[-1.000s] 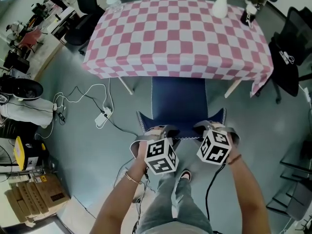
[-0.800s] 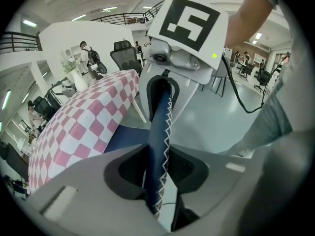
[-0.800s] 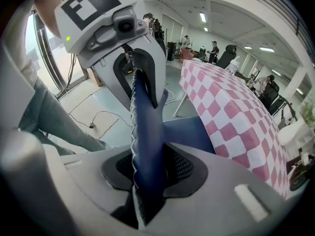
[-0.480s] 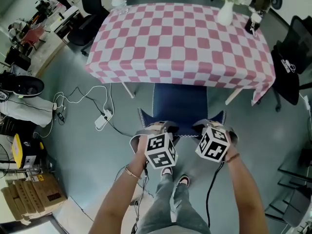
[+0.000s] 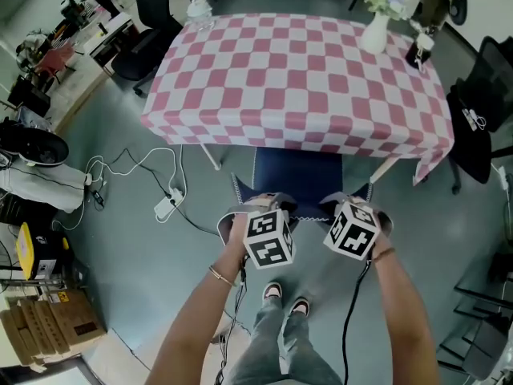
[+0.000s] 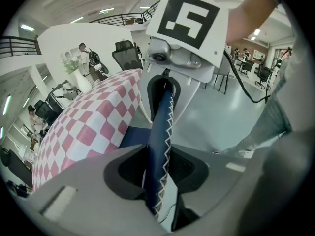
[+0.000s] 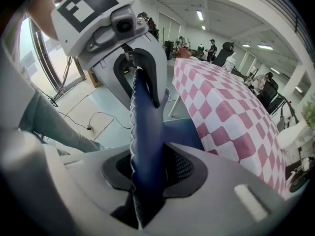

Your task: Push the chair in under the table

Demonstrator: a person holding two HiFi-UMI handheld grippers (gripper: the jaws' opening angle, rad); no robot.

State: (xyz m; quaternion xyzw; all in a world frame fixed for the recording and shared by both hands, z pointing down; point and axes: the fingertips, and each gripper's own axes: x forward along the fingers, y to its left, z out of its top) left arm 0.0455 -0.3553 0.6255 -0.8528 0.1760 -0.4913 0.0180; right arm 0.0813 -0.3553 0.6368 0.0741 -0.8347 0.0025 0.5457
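Matt blue cloth covers the chair (image 5: 296, 175); the tablecloth (image 5: 296, 79) is checked fabric.

The table (image 5: 296, 79) is covered in pink-and-white checks. A white vase (image 5: 374, 34) stands near its far right corner, a small dark object (image 5: 418, 53) just right of the vase, and a clear object (image 5: 199, 8) well left of the vase.

The left gripper (image 6: 156, 173) had its jaws pressed on the top edge of the blue chair backrest (image 6: 160, 124), whose white zigzag stitching ran up between the dark pads. Farther along that edge the right gripper (image 6: 165, 90), under its marker cube (image 6: 190, 17), clasped the same backrest. Left of it hung the pink-checked cloth of the table (image 6: 93, 124), with a white vase (image 6: 78, 80) near its far edge. A jeans-clad leg (image 6: 268, 127) stood at the right.
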